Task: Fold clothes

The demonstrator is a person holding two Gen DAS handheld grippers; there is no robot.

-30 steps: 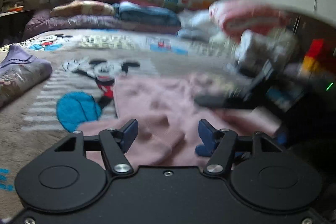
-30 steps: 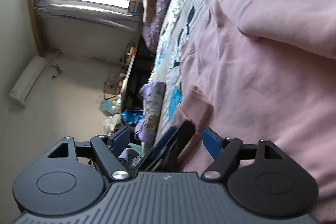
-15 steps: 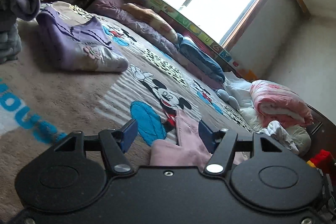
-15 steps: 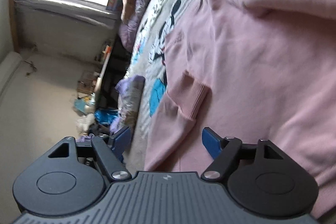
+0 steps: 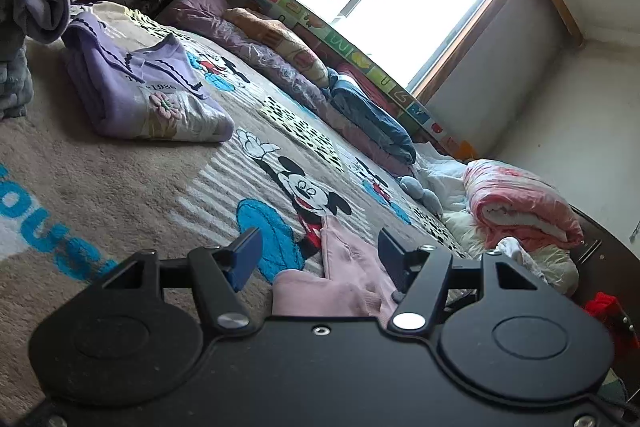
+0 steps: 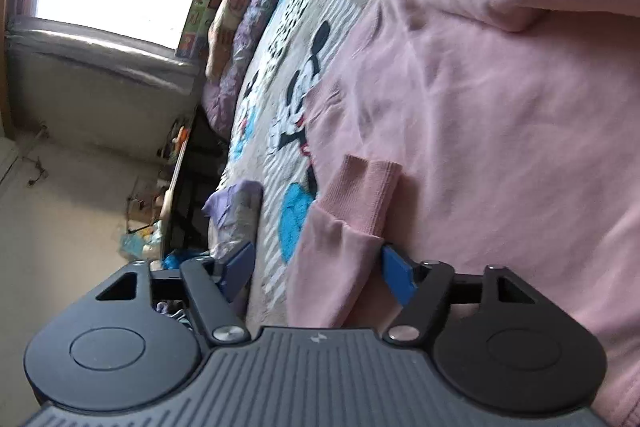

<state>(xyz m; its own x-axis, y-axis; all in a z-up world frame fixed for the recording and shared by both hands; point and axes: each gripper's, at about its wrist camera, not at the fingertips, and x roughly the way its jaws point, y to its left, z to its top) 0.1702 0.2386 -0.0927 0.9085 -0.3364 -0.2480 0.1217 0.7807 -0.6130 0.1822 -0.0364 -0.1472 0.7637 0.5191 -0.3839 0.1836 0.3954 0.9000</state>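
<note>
Two grippers work one pink sweatshirt, which lies spread on the Mickey Mouse blanket covering the bed. I read the step in hand as the sleeve fold: the sleeve is doubled back so that its ribbed cuff rests on the body of the garment.

Right gripper: fingers wide and holding nothing, with the sleeve lying between them; the right finger sits just beside the sleeve edge. Left gripper: fingers likewise wide and empty, low over the blanket, with a bunched pink edge of the garment between them.

A folded purple garment lies well apart on the blanket, presumably finished.

In my judgement the next move calls for closing each pair of fingers on a single layer of pink cloth, then carrying that side over the body while keeping the cuff flat. A loose pinch would let the sleeve slip out and unfold.
</note>
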